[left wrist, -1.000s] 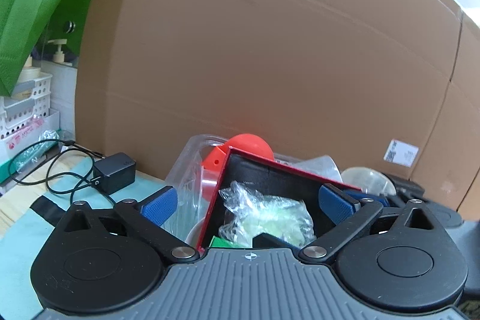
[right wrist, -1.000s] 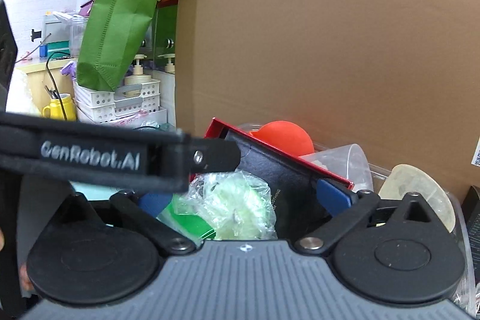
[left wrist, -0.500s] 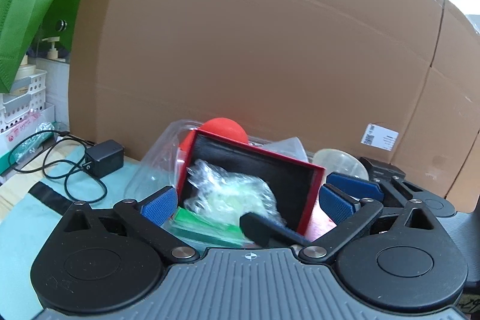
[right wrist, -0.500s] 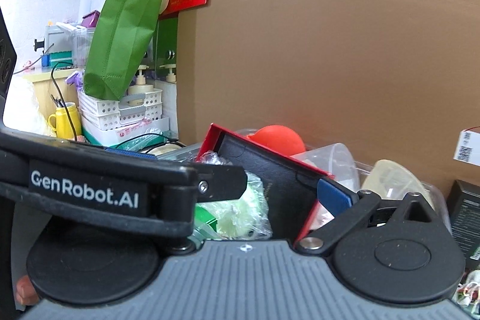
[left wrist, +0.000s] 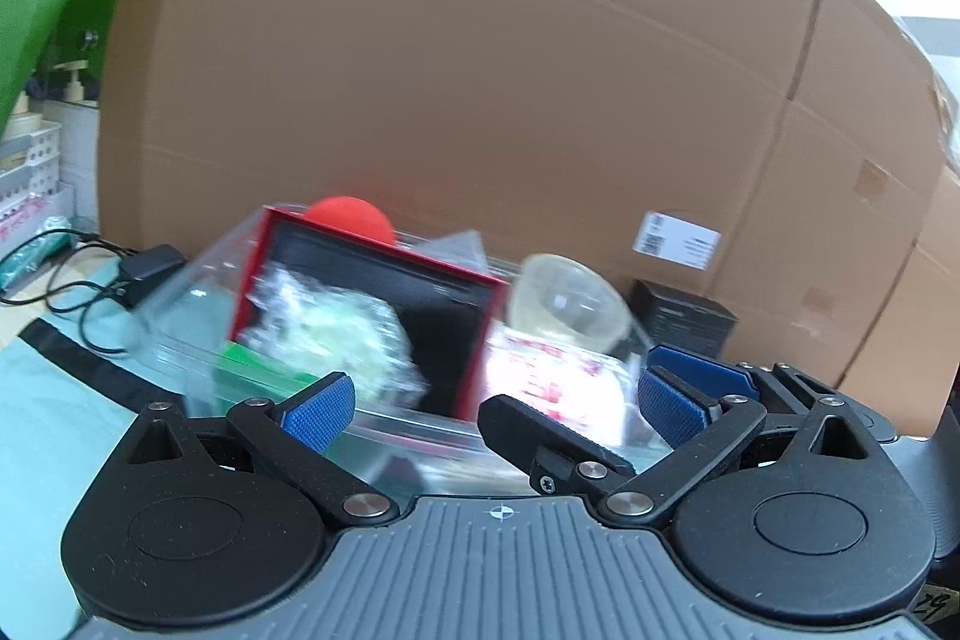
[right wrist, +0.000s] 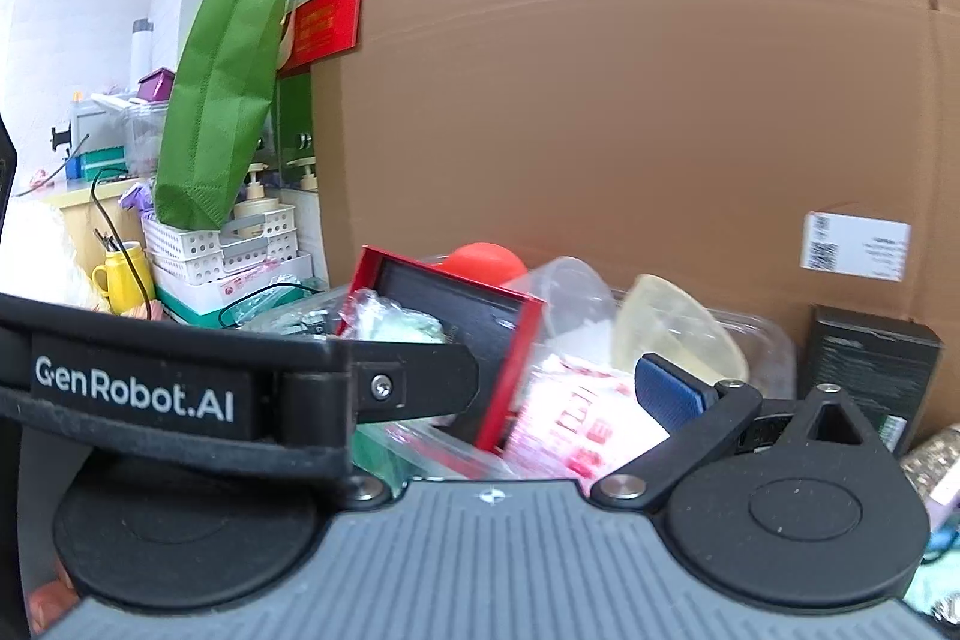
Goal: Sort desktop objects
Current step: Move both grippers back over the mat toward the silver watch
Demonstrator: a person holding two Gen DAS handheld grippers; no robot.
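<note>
A clear plastic bin [left wrist: 180,304] holds a red-edged black box [left wrist: 438,316], a crinkled clear bag of pale green stuff [left wrist: 336,322], a red ball [left wrist: 351,220], a clear cup [left wrist: 570,304] and a pink-printed packet [left wrist: 552,376]. My left gripper [left wrist: 492,400] is open, its blue pads wide apart in front of the bin. In the right wrist view the same box [right wrist: 474,316], ball [right wrist: 486,262] and cup [right wrist: 672,328] show. My right gripper [right wrist: 498,388] looks open; only its right blue pad [right wrist: 669,391] shows, as the left gripper's body hides the other.
A tall cardboard box [left wrist: 480,100] stands right behind the bin. A black charger with cable [left wrist: 150,265] lies on the teal mat at left. A small black box [right wrist: 870,370] stands at right. White baskets, a green bag [right wrist: 222,100] and a yellow mug [right wrist: 123,271] are at far left.
Both grippers have drawn back and shifted right; the bin and its contents now sit farther off and more to the left. The cup and pink packet have come into view.
</note>
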